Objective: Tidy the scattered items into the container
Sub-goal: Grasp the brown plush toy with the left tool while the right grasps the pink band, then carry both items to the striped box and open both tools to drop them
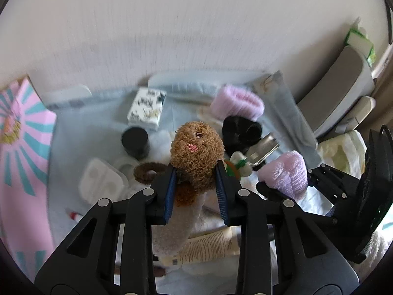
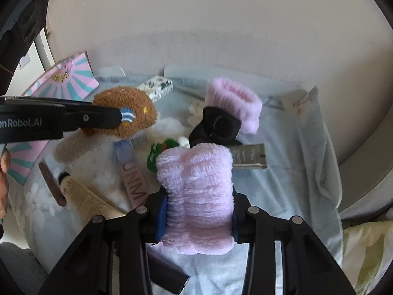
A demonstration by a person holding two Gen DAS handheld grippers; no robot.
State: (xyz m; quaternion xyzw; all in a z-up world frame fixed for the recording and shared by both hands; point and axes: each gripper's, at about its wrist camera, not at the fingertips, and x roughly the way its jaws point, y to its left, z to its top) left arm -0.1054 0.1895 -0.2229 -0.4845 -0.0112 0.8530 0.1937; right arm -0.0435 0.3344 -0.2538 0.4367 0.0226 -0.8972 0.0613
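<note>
Now up off the pale blue cloth [image 2: 294, 152] with the plush toy [image 1: 196, 152], brown curly head clamped between the blue pads [image 1: 172, 191] of the left gripper [image 1: 196, 189], squeezed at the neck, cream body dangling below and toward the camera. Long axis running head-far, body-near in the left wrist view; face with pink stitched mouth pointing up and away. From the right wrist view, same toy at far left, head up, body drooping down-left over the clutter.

Just right of it, the pink fluffy wristband [image 2: 196, 196], gripped across its width by the right gripper [image 2: 196, 231], fingers pressed in on both flanks, the roll standing up ahead of the jaws, long axis running near-to-far.

Best handling, judged from here: keeping the squeeze on the head firm, since soft pile compresses and slips; lifting high enough for the hanging body to clear the cream tube [image 1: 208, 248] and the brown hair tie [image 1: 147, 172] underneath; carrying both loads without crossing arms, with the two grippers already close together.

Further out: a second pink band [image 2: 233, 103] at the far side, a black scrunchie [image 2: 218, 125] in front of it, a metal clip [image 2: 248, 156] right of centre, a patterned box [image 1: 147, 108], a black jar [image 1: 135, 142], a white case [image 1: 100, 184]. Pink-and-teal box [image 1: 19, 132] at the left edge. Which piece serves as the container: cannot tell for certain.
</note>
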